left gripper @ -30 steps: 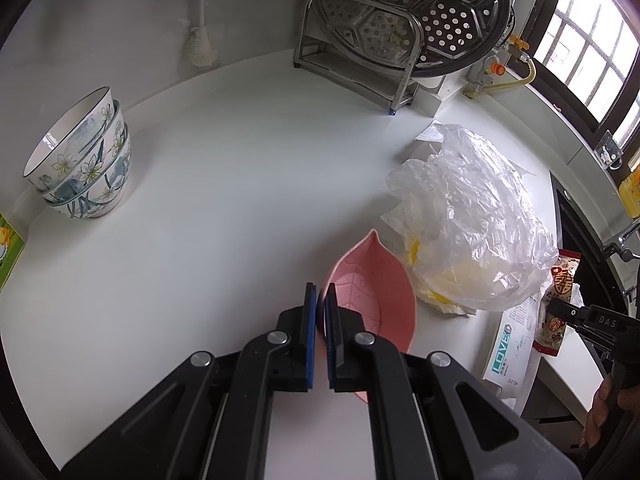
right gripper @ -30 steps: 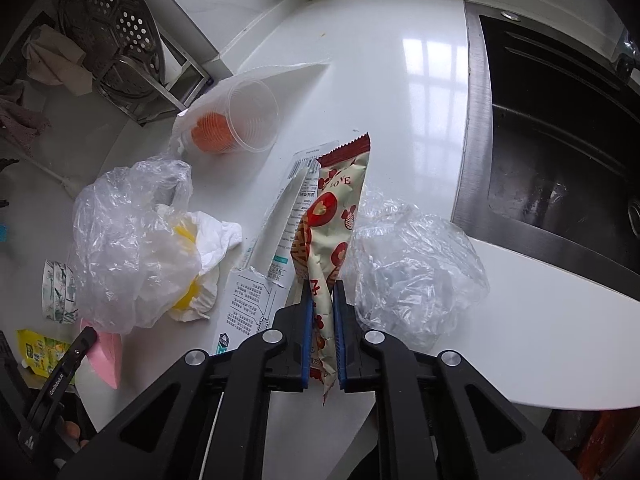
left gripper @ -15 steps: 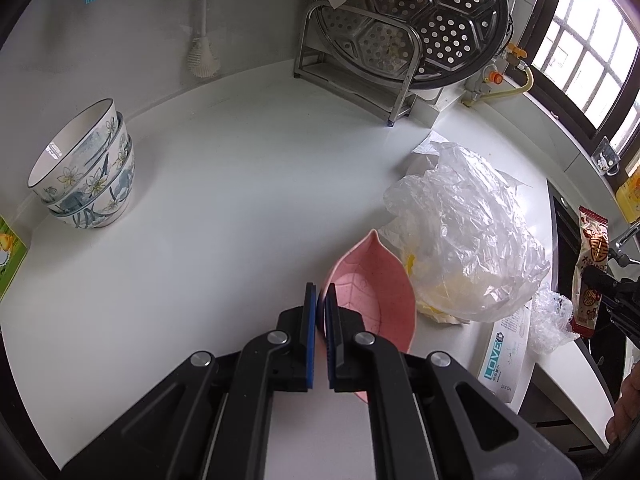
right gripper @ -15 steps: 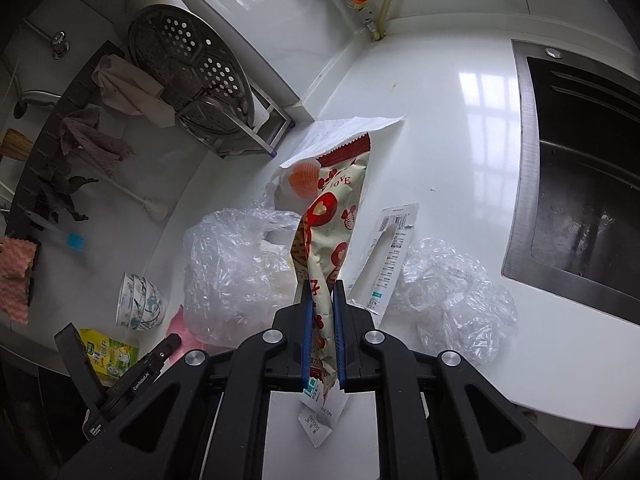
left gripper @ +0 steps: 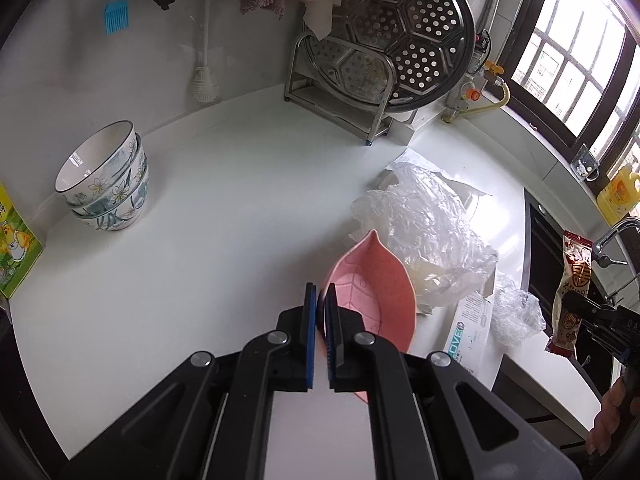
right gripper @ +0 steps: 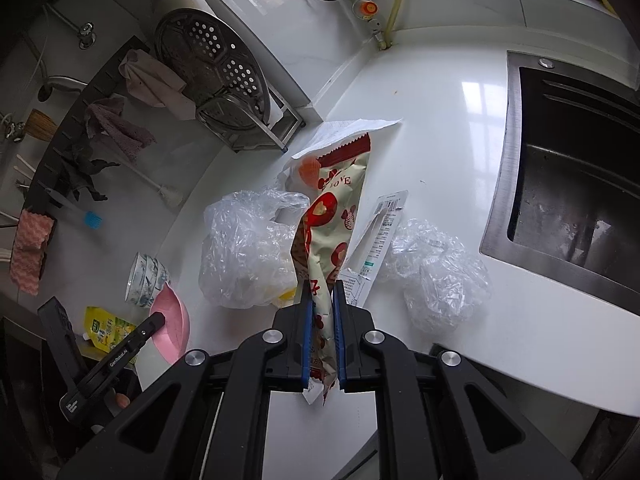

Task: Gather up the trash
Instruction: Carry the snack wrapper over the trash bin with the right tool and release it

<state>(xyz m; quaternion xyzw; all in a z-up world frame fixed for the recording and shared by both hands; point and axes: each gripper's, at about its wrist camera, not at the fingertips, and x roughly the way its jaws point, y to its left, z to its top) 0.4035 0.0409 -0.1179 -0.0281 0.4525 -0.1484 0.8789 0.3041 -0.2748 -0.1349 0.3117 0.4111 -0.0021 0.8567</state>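
Your right gripper [right gripper: 320, 336] fingers are clamped on the red-and-cream snack wrapper [right gripper: 332, 216], long axis hanging clear of the white worktop [right gripper: 440, 120]. Left gripper [left gripper: 318, 340] grips the pink leaf-shaped dish [left gripper: 370, 292] rim, leftward; carry wrapper there.

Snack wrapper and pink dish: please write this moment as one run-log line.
left tool: shut on pink leaf dish | right tool: shut on snack wrapper, lifted | counter: bags remain

On the counter I count three stacked bowls [left gripper: 105, 184], one pink leaf dish [left gripper: 370, 296], two crumpled plastic bags [right gripper: 248, 252], one snack wrapper [right gripper: 332, 220], one flat carton [left gripper: 470, 336], and two grippers [right gripper: 320, 300].
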